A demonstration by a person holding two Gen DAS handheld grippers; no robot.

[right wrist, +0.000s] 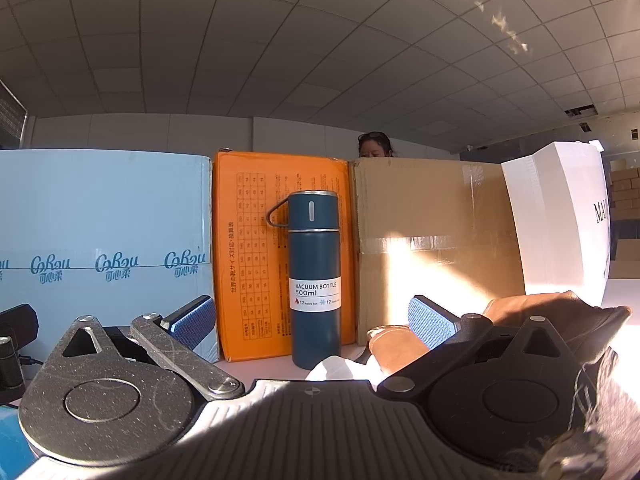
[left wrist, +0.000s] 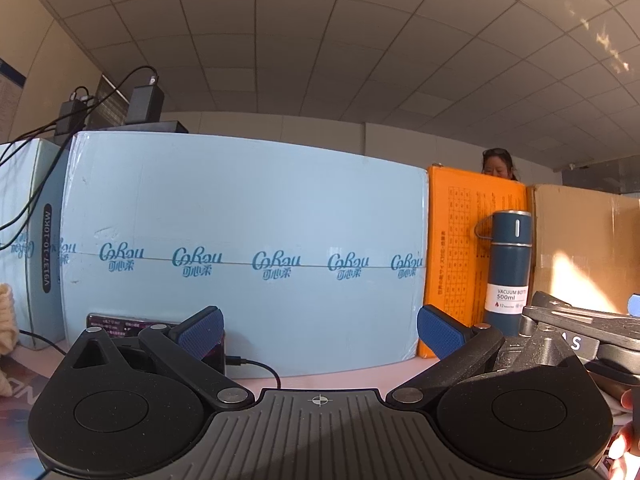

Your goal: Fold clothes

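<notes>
Low warm sunlight from right, glare patches, fisheye-curved edges

**Non-task items on counter**

Blue vacuum bottle (right wrist: pixel 315 276) stands upright before an orange carton (right wrist: pixel 256 252). Pale blue carton (left wrist: pixel 244 240) adjoins at left, brown cardboard box (right wrist: pixel 432 248) at right. White box (right wrist: pixel 560 216) stands at far right.

Centre of your right view: dark blue bottle (right wrist: pixel 315 276), white label. Behind: orange box (right wrist: pixel 248 256), black grid print; pale blue box (right wrist: pixel 104 208), teal logos; brown carton (right wrist: pixel 432 216).
</notes>
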